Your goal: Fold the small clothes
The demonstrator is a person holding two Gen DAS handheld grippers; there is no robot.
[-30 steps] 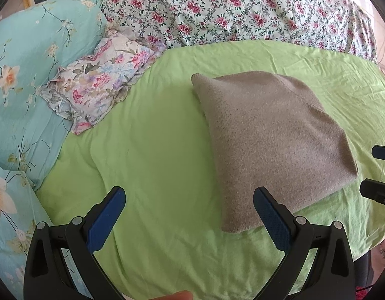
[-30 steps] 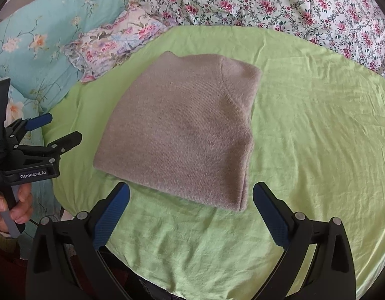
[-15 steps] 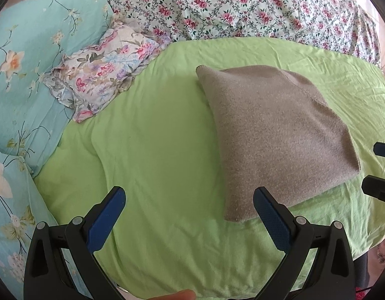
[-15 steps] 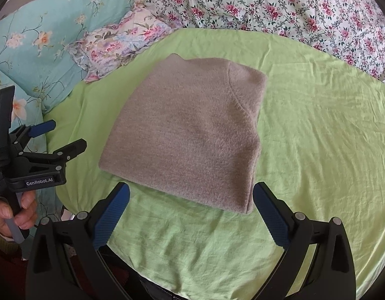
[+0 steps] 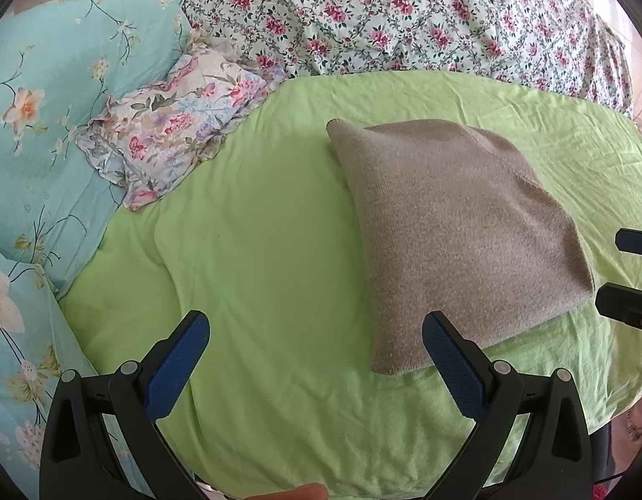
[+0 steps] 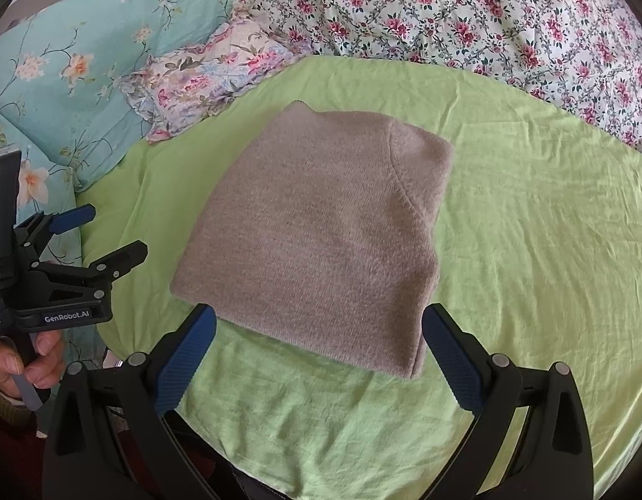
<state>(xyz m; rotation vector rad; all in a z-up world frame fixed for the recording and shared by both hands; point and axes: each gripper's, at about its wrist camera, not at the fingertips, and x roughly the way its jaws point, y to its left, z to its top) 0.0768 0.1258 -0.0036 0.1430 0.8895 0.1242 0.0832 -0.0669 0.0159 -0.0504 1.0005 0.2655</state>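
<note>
Garment: grey-brown knitted sweater (image 6: 321,233), folded into a thick, roughly square packet with rounded corners and a curved seam showing near its far right corner.
Location: it lies flat in the middle of the lime-green sheet (image 6: 529,250), clear of the bedding at the far side, nearer the front edge of the sheet than the back.
Left gripper (image 5: 316,358): jaws spread wide and empty, hovering over bare sheet just left of the packet's near corner; its right finger (image 5: 450,358) stands close to the sweater's edge without touching.
Right gripper (image 6: 318,348): also spread and holding nothing, its two fingers straddling the near edge of the packet from above.
Why so held: both tools hang back from the cloth with nothing pinched, which reads as the fold being finished, or nearly so, and the packet left to rest.
Hand: a person's hand (image 6: 25,364) grips the left tool's handle at the edge of the right view.
Textures: sweater fuzzy and matte, fine ribbed knit, soft bulging edges; sheet thin, smooth, lightly creased.
Surroundings: a ruffled pastel-floral pillow (image 5: 175,133) beside a turquoise floral quilt (image 5: 50,104), with a white quilt printed in pink roses (image 5: 404,21) behind.
Handling judgement: thick knit should keep its shape if left alone.
</note>
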